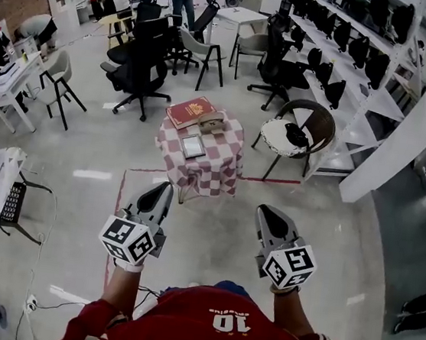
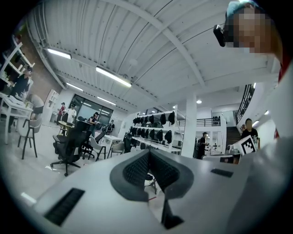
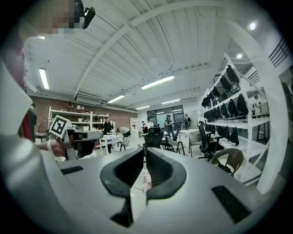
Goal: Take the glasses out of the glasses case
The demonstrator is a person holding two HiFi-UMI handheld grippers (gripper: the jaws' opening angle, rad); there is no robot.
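Note:
A small table with a red-and-white checked cloth (image 1: pixel 211 171) stands ahead of me on the floor. On it lie a tan glasses case (image 1: pixel 213 122), a red book (image 1: pixel 191 111) and a flat grey-framed rectangle (image 1: pixel 193 146). No glasses show. My left gripper (image 1: pixel 166 188) and right gripper (image 1: pixel 263 209) hang side by side well short of the table, both pointing toward it, touching nothing. In the left gripper view the left gripper (image 2: pixel 149 152) has its jaws together. In the right gripper view the right gripper (image 3: pixel 144 150) also has its jaws together, with a strip of the checked cloth (image 3: pixel 144 182) below the tips.
A wicker chair with a white cushion (image 1: pixel 296 131) stands right of the table. Black office chairs (image 1: pixel 142 66) stand behind it. Shelves of black items (image 1: pixel 352 44) and a white pillar (image 1: pixel 415 125) line the right side. A red tape line (image 1: pixel 119 196) marks the floor. People stand at the back.

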